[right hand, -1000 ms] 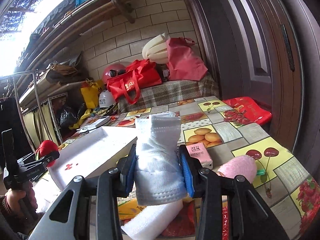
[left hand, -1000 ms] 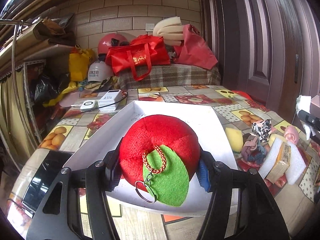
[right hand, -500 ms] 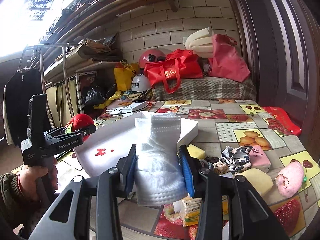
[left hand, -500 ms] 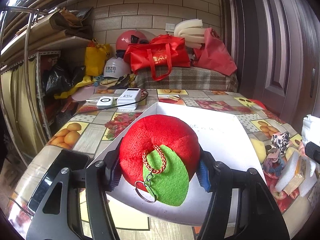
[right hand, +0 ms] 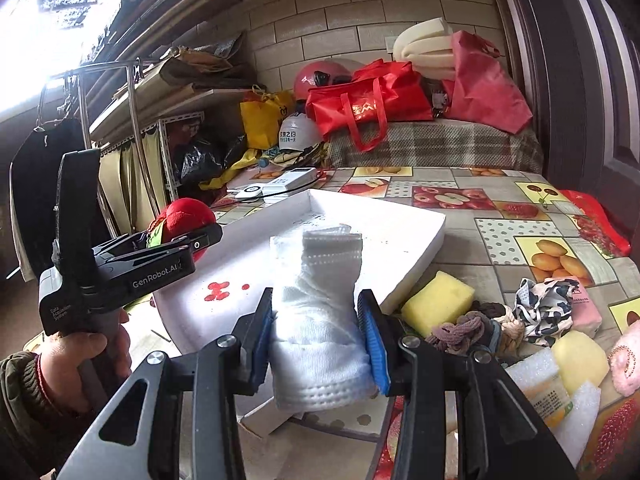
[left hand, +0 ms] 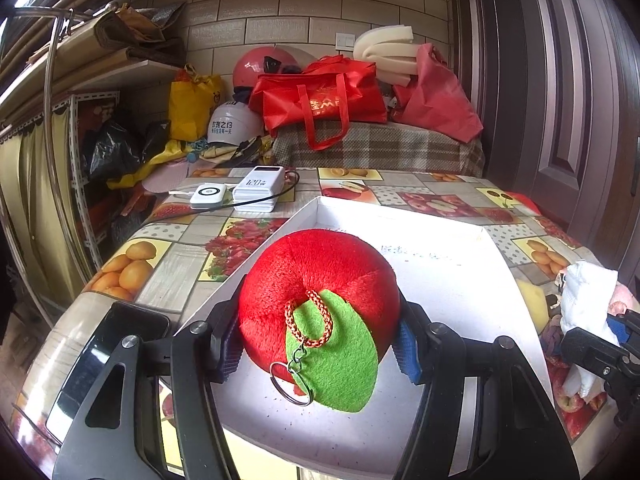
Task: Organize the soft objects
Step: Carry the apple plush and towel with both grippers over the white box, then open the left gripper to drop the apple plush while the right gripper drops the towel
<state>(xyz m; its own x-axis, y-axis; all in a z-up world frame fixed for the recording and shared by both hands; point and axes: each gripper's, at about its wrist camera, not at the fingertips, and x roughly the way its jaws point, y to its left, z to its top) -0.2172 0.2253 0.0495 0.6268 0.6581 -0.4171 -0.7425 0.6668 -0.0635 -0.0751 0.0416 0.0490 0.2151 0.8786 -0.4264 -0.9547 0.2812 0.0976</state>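
Note:
My left gripper (left hand: 318,340) is shut on a red plush apple (left hand: 316,280) with a green felt leaf and key ring, held above the near left part of the white foam tray (left hand: 440,276). My right gripper (right hand: 318,340) is shut on a folded white towel (right hand: 316,316), held over the tray's near right edge (right hand: 420,248). The left gripper with the apple (right hand: 184,216) shows at the left of the right wrist view. The towel (left hand: 584,300) shows at the right edge of the left wrist view.
Right of the tray lie a yellow sponge (right hand: 438,298), hair ties (right hand: 460,328), a patterned cloth (right hand: 540,304), foam blocks (right hand: 576,412) and a pink plush (right hand: 628,360). Power banks (left hand: 256,188) sit behind the tray. A phone (left hand: 108,364) lies at the table's left edge.
Both grippers have swung left and moved nearer the tray, each still holding its object. The right gripper with the towel now hangs over the tray's edge.

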